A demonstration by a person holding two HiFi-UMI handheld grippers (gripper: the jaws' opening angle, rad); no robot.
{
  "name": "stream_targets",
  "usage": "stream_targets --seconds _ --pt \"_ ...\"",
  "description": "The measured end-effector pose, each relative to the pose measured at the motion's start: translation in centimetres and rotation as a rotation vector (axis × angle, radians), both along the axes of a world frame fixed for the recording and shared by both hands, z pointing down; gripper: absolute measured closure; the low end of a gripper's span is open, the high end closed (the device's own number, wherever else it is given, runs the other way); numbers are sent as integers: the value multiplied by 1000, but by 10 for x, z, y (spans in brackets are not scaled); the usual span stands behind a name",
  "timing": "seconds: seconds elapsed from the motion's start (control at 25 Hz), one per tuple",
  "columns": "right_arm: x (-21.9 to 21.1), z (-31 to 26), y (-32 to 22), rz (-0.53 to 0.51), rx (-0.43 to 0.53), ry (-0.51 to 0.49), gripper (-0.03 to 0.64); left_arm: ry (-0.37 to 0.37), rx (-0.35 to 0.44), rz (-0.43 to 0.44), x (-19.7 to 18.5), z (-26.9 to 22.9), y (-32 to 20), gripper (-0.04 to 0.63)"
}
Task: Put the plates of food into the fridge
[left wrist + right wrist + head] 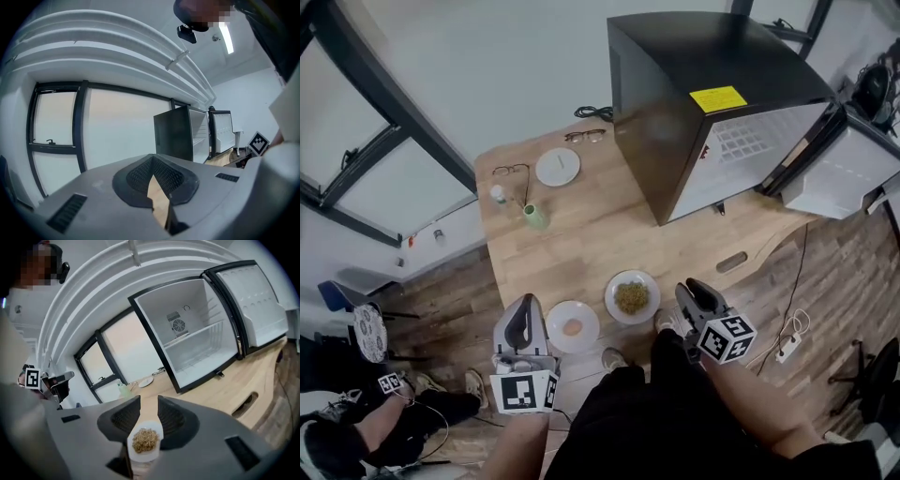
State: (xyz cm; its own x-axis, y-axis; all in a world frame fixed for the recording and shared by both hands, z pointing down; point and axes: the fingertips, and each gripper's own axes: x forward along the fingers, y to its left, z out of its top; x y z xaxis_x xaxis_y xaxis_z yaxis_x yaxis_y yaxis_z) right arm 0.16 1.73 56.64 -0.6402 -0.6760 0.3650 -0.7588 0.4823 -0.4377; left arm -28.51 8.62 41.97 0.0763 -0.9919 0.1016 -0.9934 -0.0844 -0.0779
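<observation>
A white plate of brown grains [631,296] lies near the front edge of the wooden table [581,234]. My right gripper [675,307] is at that plate's right rim. In the right gripper view the plate [145,441] sits between the jaws of the right gripper [148,416], which are shut on it. A second white plate with a pinkish piece of food [572,327] lies to its left. My left gripper [525,307] hovers just left of that plate, its jaws together and empty [153,177]. The black fridge [712,103] stands on the table's right end with its door [848,173] open, showing a white interior [197,348].
At the table's far end are an empty white plate [558,167], two pairs of glasses [511,171], a green cup [534,216] and a small bottle [498,194]. A power strip [787,350] lies on the floor to the right. A person [356,422] is at lower left.
</observation>
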Motion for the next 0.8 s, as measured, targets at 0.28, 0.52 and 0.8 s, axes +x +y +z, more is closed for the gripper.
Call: stream_targets --seconds 0.28,0.52,0.8 --pt "-1 72 42 -25 -144 -35 469 -55 -57 41 -4 15 28 591" --pt "-11 123 60 69 -328 -189 439 -78 -103 38 -17 26 45 591" --pt "-25 159 57 132 -471 -280 402 -114 -121 47 -21 27 49 591"
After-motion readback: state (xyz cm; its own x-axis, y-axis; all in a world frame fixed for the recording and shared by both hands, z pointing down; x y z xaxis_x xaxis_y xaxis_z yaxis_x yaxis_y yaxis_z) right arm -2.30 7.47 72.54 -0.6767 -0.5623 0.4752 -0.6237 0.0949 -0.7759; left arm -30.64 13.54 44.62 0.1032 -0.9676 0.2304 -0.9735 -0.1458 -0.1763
